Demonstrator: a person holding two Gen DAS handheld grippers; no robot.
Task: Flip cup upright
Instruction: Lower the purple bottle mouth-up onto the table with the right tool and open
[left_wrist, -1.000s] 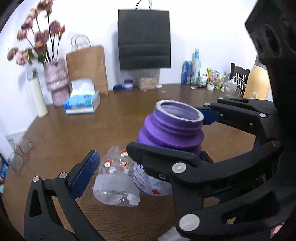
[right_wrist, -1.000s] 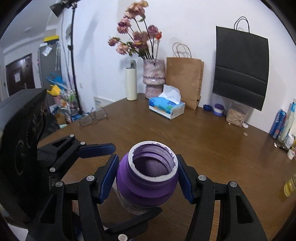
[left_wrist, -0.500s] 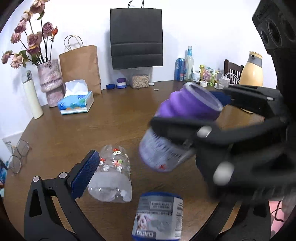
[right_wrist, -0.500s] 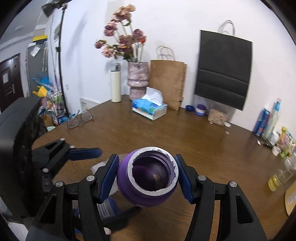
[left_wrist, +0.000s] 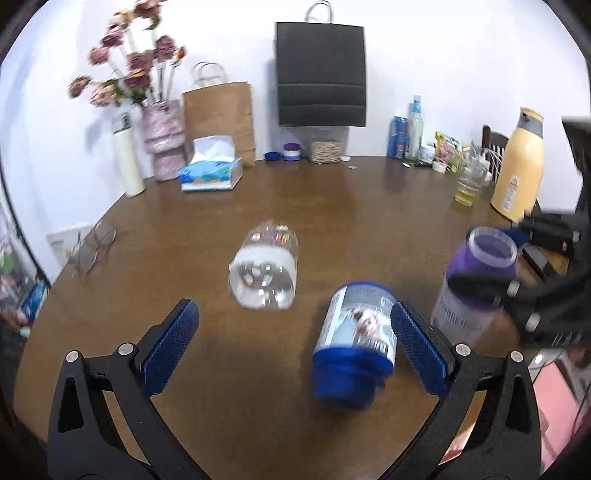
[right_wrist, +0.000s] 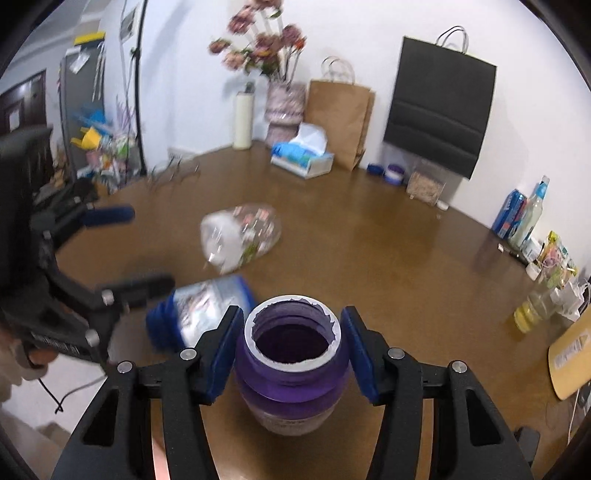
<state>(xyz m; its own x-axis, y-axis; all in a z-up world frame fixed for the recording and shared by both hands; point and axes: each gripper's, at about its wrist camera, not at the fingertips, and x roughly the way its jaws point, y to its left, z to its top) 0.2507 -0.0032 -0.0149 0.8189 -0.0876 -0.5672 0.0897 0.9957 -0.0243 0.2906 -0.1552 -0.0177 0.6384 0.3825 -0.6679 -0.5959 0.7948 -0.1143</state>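
Purple cup (right_wrist: 291, 369) is now upright on the table (right_wrist: 388, 258), mouth up; 0.5 s ago it was tilted in the air. Right gripper (right_wrist: 291, 354) pads no longer clamp it, gaps show both sides. Left gripper (left_wrist: 293, 345) has pulled back from the purple cup, which now sits off to its right. Blue cup (left_wrist: 356, 343), unseen 1 s ago, lies on its side just left of the purple cup.
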